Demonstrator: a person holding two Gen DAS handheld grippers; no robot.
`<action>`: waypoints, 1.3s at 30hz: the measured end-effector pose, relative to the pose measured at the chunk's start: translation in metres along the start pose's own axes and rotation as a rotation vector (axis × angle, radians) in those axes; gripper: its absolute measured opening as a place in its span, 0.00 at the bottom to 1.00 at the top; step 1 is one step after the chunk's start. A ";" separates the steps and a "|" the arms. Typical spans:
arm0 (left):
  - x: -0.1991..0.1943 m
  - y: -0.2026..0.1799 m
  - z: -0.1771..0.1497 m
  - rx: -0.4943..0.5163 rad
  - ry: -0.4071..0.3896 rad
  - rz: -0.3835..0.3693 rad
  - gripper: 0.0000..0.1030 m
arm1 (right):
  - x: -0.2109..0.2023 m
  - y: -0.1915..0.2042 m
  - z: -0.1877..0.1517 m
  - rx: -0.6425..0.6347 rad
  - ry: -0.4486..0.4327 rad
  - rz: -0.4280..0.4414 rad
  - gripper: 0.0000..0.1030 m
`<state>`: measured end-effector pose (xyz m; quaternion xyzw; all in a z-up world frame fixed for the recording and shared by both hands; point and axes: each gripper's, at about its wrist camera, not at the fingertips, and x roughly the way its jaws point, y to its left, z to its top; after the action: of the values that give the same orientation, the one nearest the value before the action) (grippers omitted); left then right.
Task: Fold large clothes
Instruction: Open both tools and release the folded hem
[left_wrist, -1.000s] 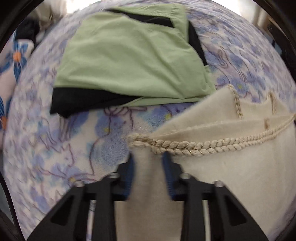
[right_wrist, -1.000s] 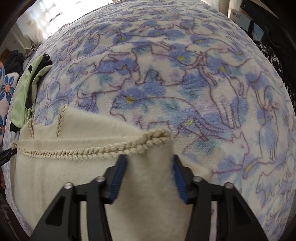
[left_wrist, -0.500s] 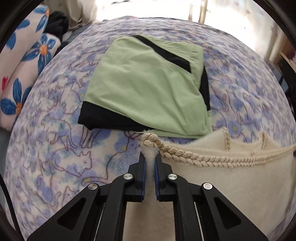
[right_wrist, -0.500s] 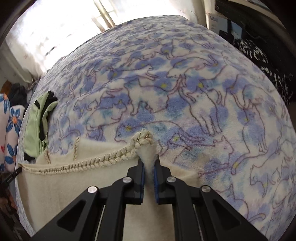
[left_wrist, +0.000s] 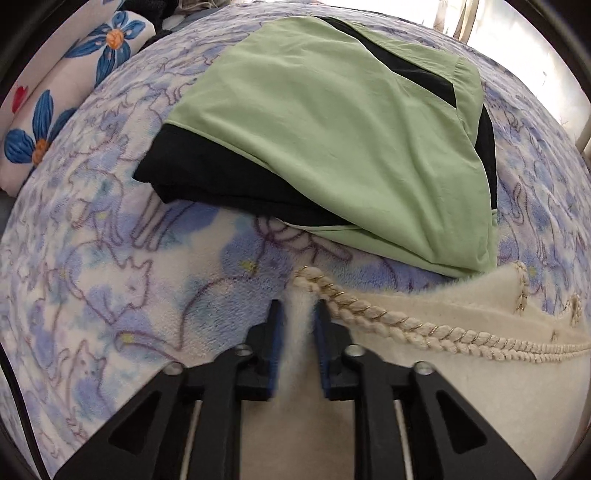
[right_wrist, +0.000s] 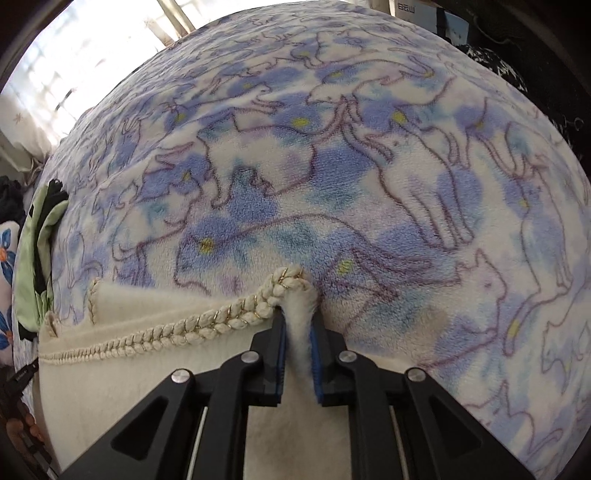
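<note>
A cream fleece garment (left_wrist: 461, 387) with a braided rope trim (left_wrist: 388, 325) lies on a blue cat-print blanket. My left gripper (left_wrist: 298, 314) is shut on the garment's left corner, just under the trim. In the right wrist view my right gripper (right_wrist: 298, 325) is shut on the garment's (right_wrist: 147, 354) right corner, where the braided trim (right_wrist: 207, 321) ends. The trimmed edge runs stretched between the two grippers. The garment's near part is hidden under the grippers.
A folded pile of light green (left_wrist: 351, 140) and black clothes (left_wrist: 221, 184) lies just beyond the garment's left corner; it also shows in the right wrist view (right_wrist: 33, 258). A flower-print pillow (left_wrist: 48, 110) lies far left. The blanket (right_wrist: 406, 184) spreads ahead and right. Dark clutter stands at the far right.
Both grippers have closed on the garment's trimmed corners, then moved forward with them, low over the blanket. The green pile is now nearer in the left wrist view.
</note>
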<state>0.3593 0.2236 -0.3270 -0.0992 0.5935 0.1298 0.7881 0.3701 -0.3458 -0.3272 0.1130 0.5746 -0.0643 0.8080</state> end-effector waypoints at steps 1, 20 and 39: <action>-0.004 0.000 -0.001 0.002 0.004 0.006 0.34 | -0.008 0.001 -0.001 -0.008 -0.003 -0.009 0.15; -0.097 -0.120 -0.143 0.086 -0.054 -0.191 0.52 | -0.040 0.173 -0.137 -0.358 0.003 0.316 0.28; -0.040 -0.020 -0.046 0.082 -0.109 -0.070 0.70 | -0.023 0.011 -0.042 -0.189 -0.133 -0.100 0.00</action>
<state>0.3132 0.1866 -0.3012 -0.0806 0.5508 0.0828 0.8266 0.3266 -0.3249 -0.3177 0.0030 0.5281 -0.0577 0.8472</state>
